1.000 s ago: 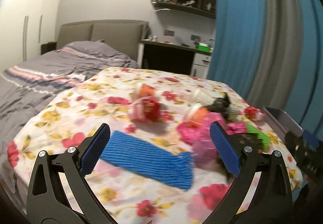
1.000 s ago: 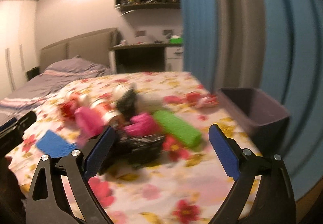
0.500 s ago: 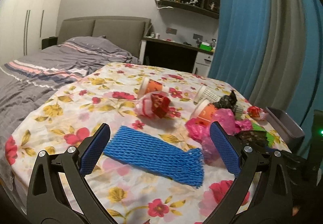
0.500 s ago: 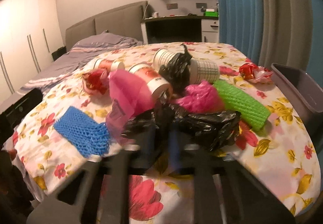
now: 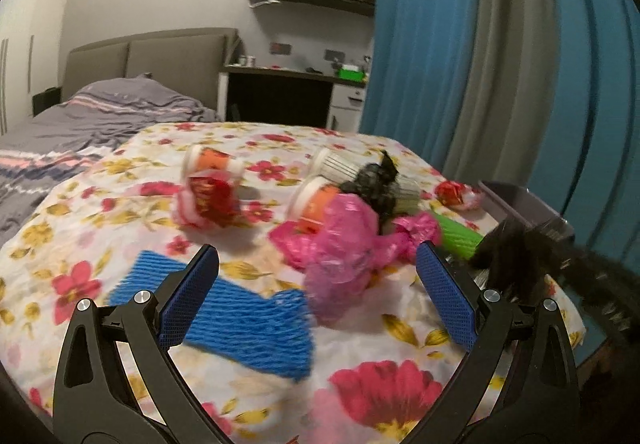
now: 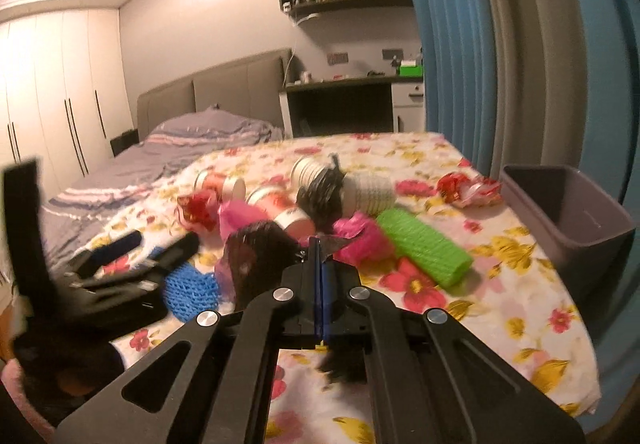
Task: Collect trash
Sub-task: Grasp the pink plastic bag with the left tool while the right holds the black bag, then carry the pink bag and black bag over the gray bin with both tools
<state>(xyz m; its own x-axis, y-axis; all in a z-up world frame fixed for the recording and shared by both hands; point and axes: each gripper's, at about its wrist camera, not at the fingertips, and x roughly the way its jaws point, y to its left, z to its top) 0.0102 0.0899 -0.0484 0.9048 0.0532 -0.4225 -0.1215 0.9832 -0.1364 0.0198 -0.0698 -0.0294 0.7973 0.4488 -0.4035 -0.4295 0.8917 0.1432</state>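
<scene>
Two hand-held grippers are seen over the floral bed (image 5: 120, 211). The left hand-held gripper (image 5: 318, 302) is spread wide above the blue mesh sleeve (image 5: 240, 328). The right hand-held gripper (image 6: 321, 256) is clamped on a black plastic bag (image 6: 260, 248), lifted off the bedspread near the pink bag (image 6: 360, 240). A grey bin (image 6: 568, 228) is seen at the bed's right edge.

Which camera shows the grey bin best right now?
The right wrist view: the grey bin shows its open top, inner wall and near side, beside the bed. The left wrist view shows only a rim corner, partly behind blurred black plastic.
</scene>
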